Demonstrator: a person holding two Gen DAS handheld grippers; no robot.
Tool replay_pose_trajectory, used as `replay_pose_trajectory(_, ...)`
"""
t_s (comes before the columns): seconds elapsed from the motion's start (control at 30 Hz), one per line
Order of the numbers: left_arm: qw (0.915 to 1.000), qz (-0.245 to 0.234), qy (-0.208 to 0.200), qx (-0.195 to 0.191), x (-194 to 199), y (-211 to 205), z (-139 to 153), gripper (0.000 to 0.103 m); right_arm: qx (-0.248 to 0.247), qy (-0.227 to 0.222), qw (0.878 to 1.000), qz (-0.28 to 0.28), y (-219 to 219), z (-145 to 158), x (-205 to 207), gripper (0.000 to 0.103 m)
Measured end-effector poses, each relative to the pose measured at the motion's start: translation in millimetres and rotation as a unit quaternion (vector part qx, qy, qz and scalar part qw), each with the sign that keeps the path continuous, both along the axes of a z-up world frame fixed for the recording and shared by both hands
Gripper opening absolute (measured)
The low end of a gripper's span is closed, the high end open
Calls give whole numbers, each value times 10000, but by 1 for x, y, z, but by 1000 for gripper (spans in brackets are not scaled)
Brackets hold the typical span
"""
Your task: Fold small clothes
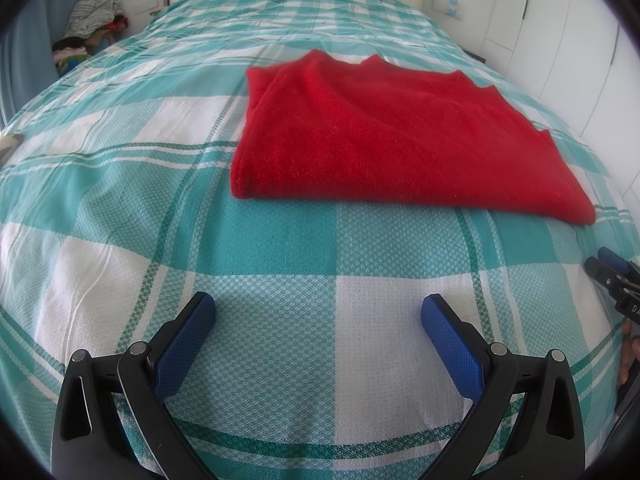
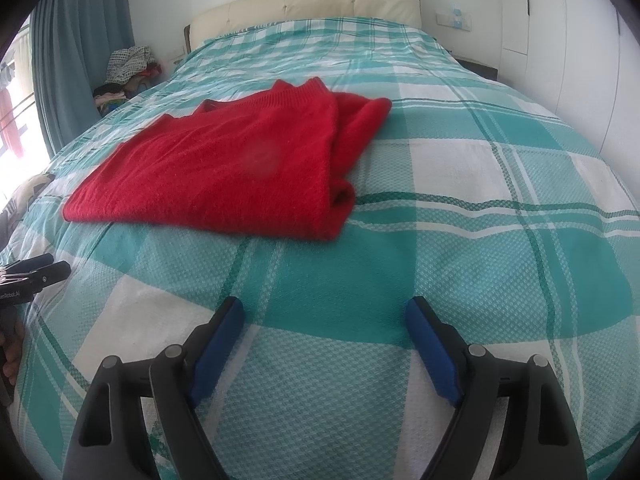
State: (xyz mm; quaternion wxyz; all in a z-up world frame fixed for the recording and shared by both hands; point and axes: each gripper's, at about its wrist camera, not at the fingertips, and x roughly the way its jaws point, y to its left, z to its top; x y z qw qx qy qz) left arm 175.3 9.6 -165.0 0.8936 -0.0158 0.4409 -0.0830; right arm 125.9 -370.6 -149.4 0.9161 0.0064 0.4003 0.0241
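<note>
Red sweater (image 1: 384, 136) lies folded flat on the teal-and-white checked bed (image 1: 280, 248), well ahead of both tools. Left tool (image 1: 319, 322) hangs over the cover with fingers spread apart, gripping nothing; right tool (image 2: 325, 322) likewise spread and empty

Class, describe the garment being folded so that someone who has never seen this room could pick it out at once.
Start at the large bed with the teal and white checked cover. On its middle lies a red knitted sweater, folded into a flat rectangle. It is the only red thing on the cover; the jumbled clothes pile sits off the bed by the curtain.
</note>
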Motion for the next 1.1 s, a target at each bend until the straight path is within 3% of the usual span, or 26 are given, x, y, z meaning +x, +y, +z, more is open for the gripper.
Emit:
replay_pose_trajectory(0.1,10000,3,3,7,0,0,0,103,-83,119,9999,21,2,6,5,84)
replay_pose_trajectory(0.2,10000,4,24,52,0,0,0,103,497,91,9987,53,-14,29,27,83)
replay_pose_trajectory(0.3,10000,4,40,77,-1,1,0,103,1057,59,9940,-278,-37,51,67,83)
replay_pose_trajectory(0.4,10000,9,1,51,-3,2,3,103,1559,441,9854,-530,-55,45,112,82)
replay_pose_trajectory(0.5,10000,5,22,-76,-4,6,9,102,2129,878,9715,-565,-61,26,142,67)
replay_pose_trajectory(0.57,9997,22,-1,-242,-5,12,17,102,2395,1018,9641,-527,-59,18,153,67)
replay_pose_trajectory(0.6,9995,52,-50,-311,-7,17,22,102,2430,1084,9627,-496,-56,15,157,62)
replay_pose_trajectory(0.63,9993,94,-115,-334,-9,21,28,102,2406,1172,9624,-459,-52,13,160,42)
replay_pose_trajectory(0.7,9993,209,-257,-199,-14,30,38,102,2219,1374,9645,-395,-41,14,165,12)
replay_pose_trajectory(0.77,9986,350,-390,89,-17,41,48,102,1889,1301,9728,-333,-26,31,166,11)
replay_pose_trajectory(0.9,9940,697,-670,522,-17,65,64,102,1883,992,9771,10,17,90,170,10)
replay_pose_trajectory(1.0,9915,972,-726,460,-16,86,70,102,1768,891,9796,346,71,125,181,10)
replay_pose_trajectory(1.1,9908,1214,-537,258,-12,106,64,102,1611,942,9808,560,131,136,196,10)
